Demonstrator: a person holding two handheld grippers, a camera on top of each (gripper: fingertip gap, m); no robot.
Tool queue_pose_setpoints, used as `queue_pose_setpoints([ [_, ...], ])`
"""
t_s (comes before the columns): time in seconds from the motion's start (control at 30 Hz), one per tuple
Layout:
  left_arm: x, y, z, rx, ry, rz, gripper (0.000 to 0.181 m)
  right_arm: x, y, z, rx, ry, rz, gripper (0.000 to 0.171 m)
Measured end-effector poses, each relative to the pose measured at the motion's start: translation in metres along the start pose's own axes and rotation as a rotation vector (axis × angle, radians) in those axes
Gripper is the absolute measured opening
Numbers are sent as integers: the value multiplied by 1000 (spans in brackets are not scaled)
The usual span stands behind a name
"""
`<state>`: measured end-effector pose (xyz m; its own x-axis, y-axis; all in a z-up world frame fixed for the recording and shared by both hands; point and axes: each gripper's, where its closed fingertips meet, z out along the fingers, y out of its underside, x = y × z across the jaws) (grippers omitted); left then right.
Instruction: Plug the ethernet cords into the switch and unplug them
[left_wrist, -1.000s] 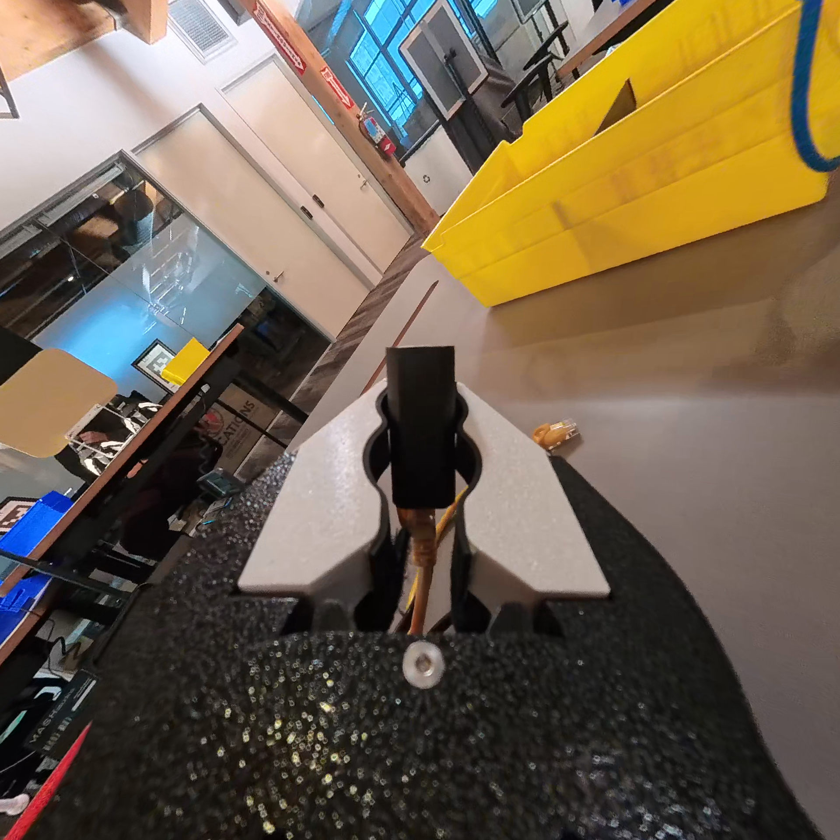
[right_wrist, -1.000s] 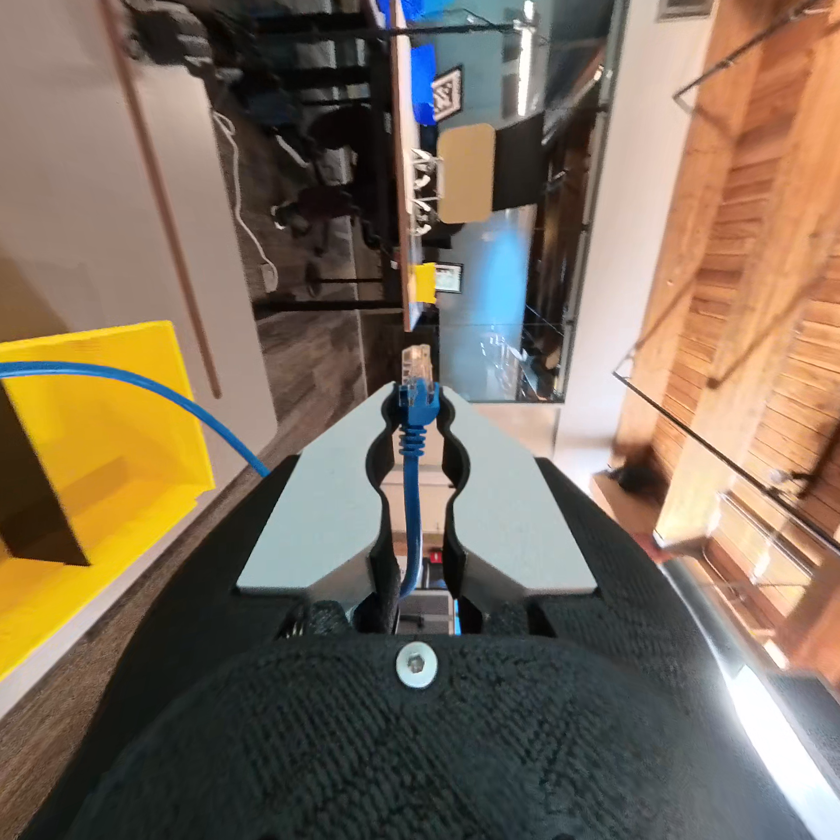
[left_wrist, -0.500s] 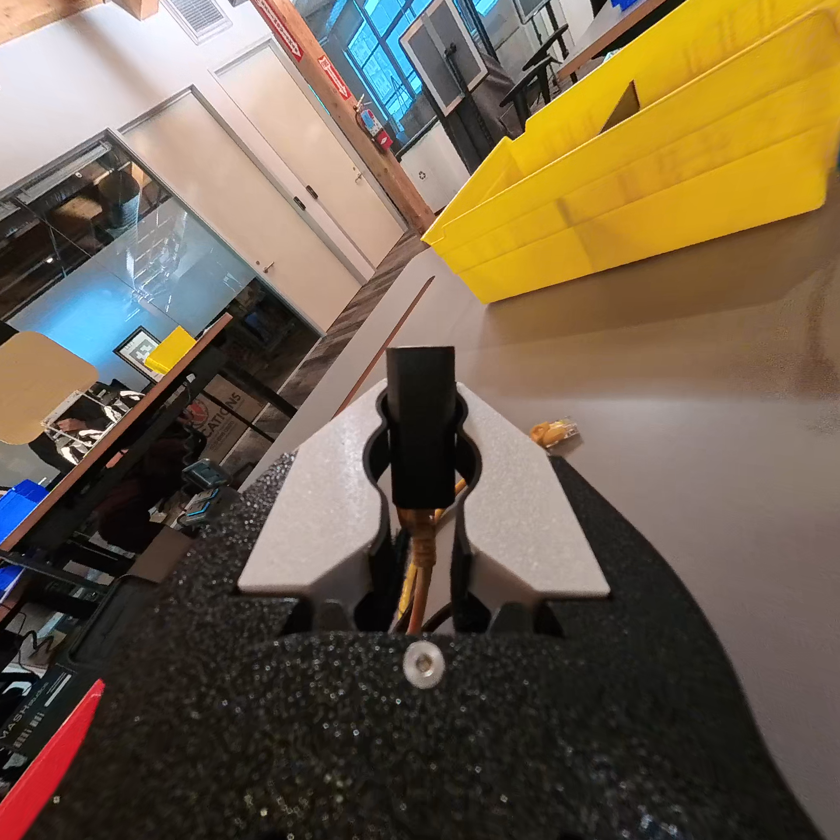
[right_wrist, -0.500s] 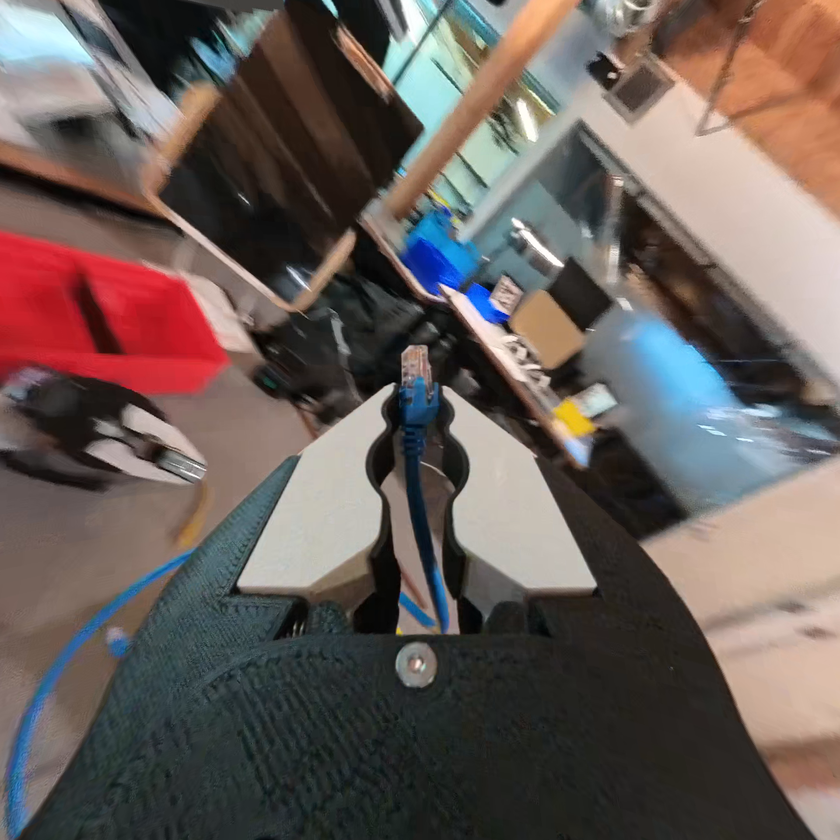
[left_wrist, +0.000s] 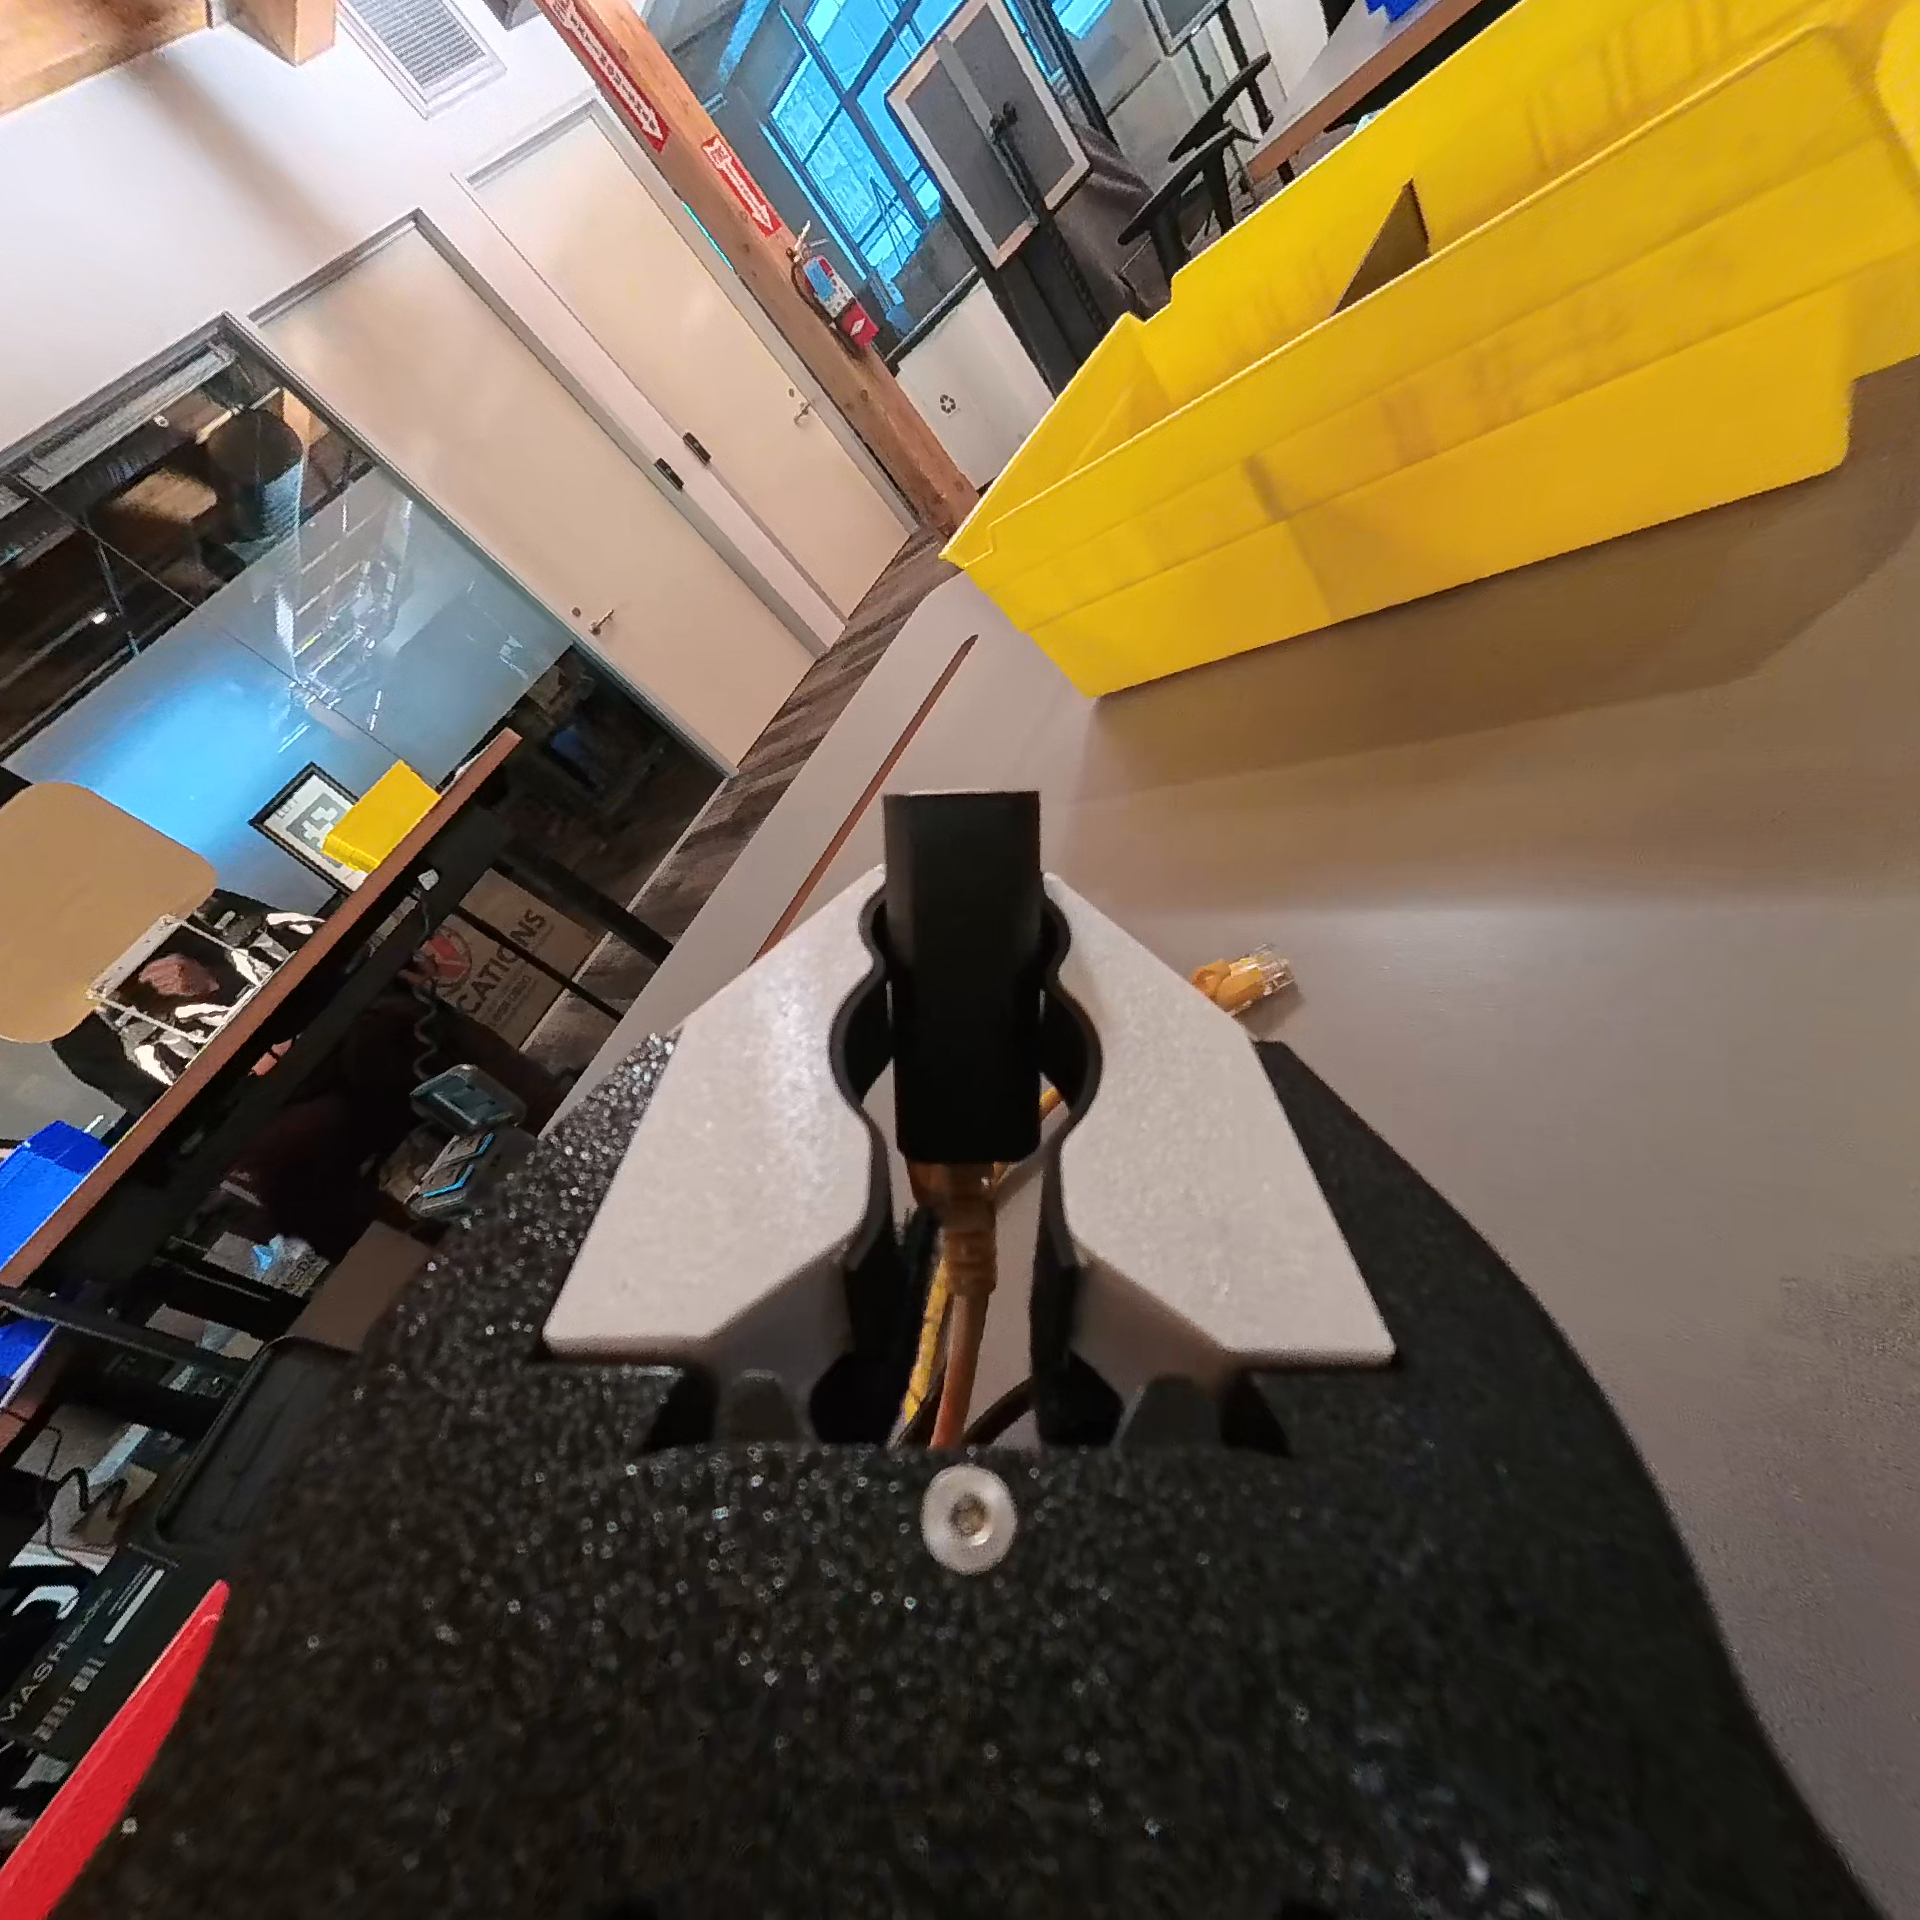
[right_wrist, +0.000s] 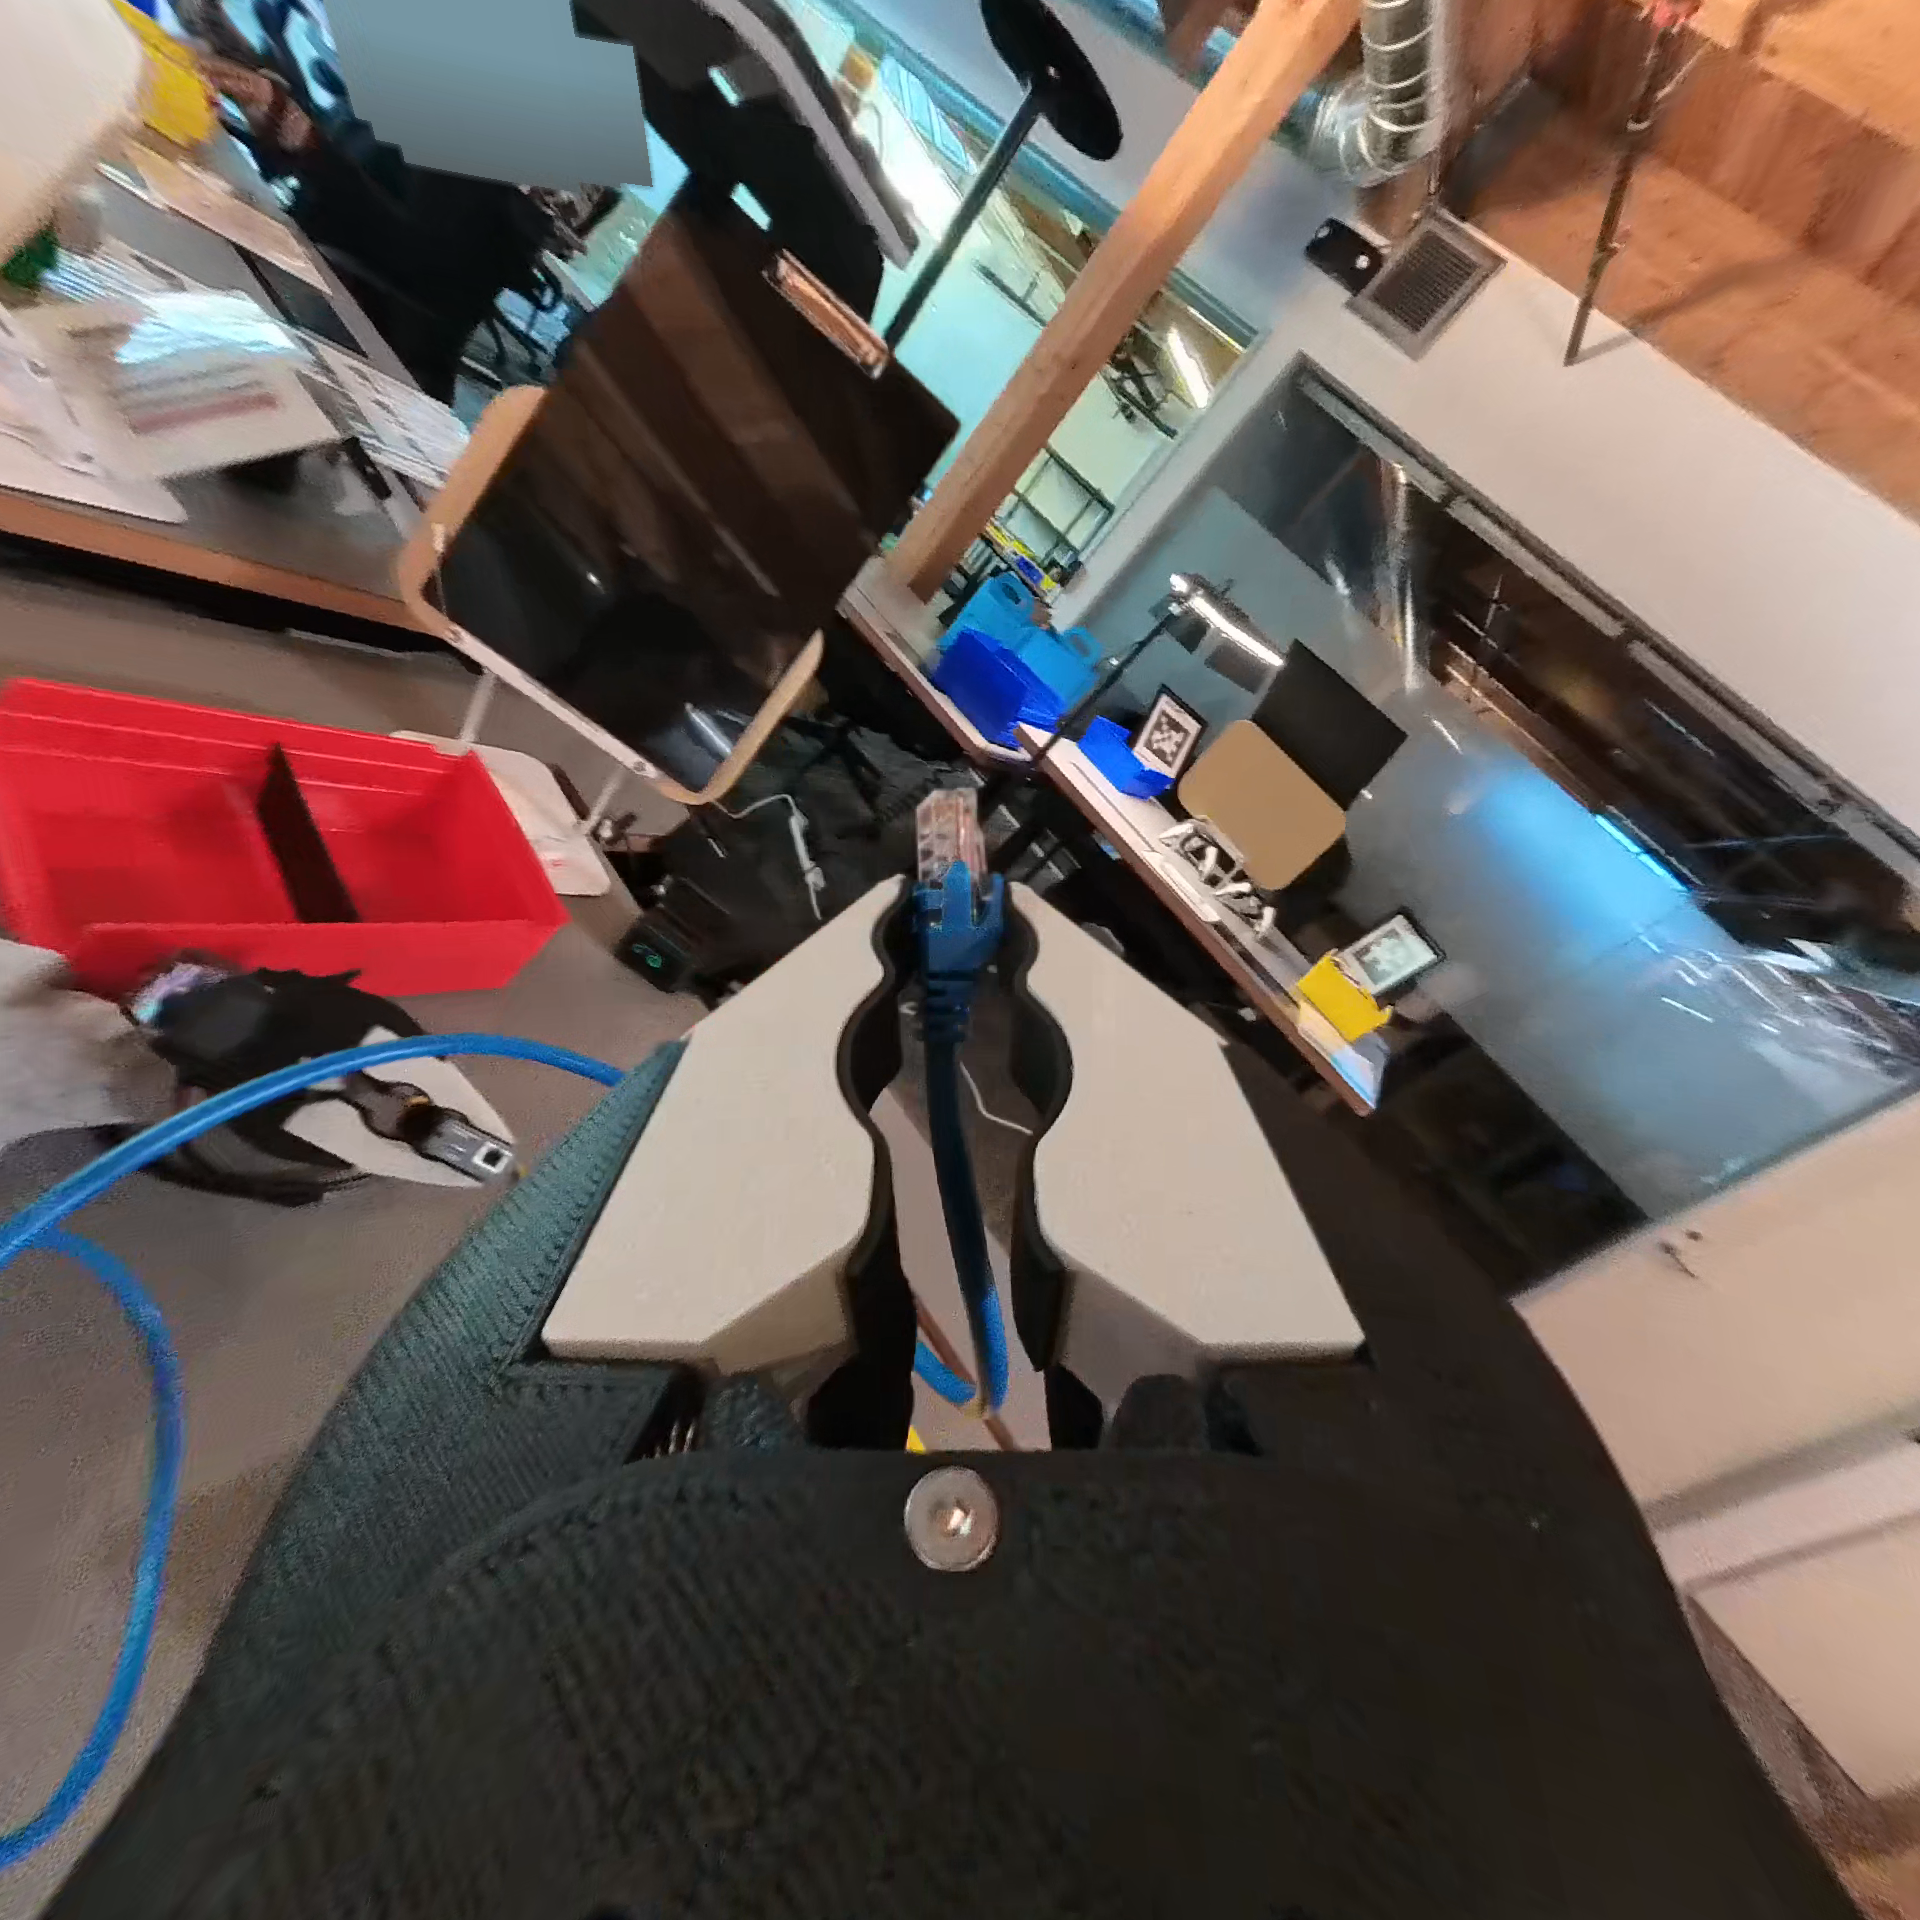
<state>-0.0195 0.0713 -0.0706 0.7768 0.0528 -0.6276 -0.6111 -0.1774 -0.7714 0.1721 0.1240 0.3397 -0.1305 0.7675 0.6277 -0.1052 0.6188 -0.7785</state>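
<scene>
While your left fingers (left_wrist: 961, 997) clamp the switch (left_wrist: 961, 977) and right fingers (right_wrist: 951, 914) pinch the blue cord (right_wrist: 951, 935), misaligned insertion could jam its plug.

White doors (left_wrist: 665, 343), wooden post (left_wrist: 769, 249), glass partition (left_wrist: 260, 623).

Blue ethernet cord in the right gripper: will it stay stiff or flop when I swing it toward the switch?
Likely floppy: the blue ethernet cord droops in a loose loop over the table. Its plug, beyond the right gripper, should stay steady.
</scene>
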Motion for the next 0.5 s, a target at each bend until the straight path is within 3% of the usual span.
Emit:
queue_pose_setpoints([
  [0.23,1,1,0,-2,3,3,22,47,46,-8,-109,52,-15,13],
  [0.37,2,0,0,-1,6,4,22,41,110,-2,-134,30,79,13],
  [0.5,4,1,1,-2,13,4,22,16,204,9,-183,109,-3,13],
])
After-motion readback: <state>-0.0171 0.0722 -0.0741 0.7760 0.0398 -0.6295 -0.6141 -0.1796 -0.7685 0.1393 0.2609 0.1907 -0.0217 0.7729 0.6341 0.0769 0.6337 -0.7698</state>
